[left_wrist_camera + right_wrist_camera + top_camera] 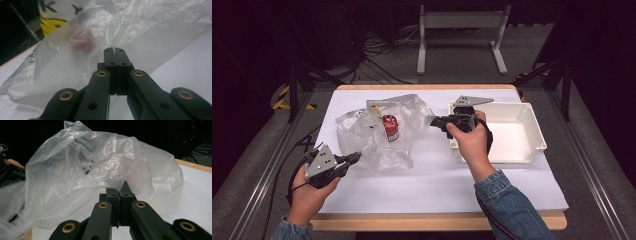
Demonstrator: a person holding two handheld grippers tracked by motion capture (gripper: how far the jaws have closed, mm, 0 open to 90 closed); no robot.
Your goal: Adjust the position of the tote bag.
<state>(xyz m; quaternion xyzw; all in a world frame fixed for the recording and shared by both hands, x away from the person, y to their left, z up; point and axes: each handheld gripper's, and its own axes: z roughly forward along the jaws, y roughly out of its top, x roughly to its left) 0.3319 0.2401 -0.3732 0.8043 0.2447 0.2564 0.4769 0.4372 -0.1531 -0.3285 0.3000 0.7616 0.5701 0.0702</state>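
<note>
Bag (382, 132), clear plastic, crumpled, lying on the white tabletop (437, 180) left of centre; a small red can (390, 127) sits inside it, visible through the film. Tray (532, 132), white, open, stands just beside the bag on its right, nothing in it.

Left gripper (354, 158): held low at the bag's near-left corner, fingers (110, 61) pressed together on a thin fold of film; in the left gripper view the plastic rises from between the tips.

Right gripper (434, 120): held at the bag's right edge, over the tray's left wall, fingers (112, 197) likewise closed, with film running up from their tips, so a pinch on the bag's edge is likely though the fold itself is hard to make out.

Step in hand, as judged: both grips on opposite sides of the bag, ready to spread or lift it so the can may come out, probably toward the tray.

Handling notes: keep both pinches firm, since thin film slips easily. Draw the hands apart gently and evenly; a sharp tug could tear the plastic or roll the can toward the tabletop's edge. Find the bag's mouth before tipping; which side it lies on cannot be told.
</note>
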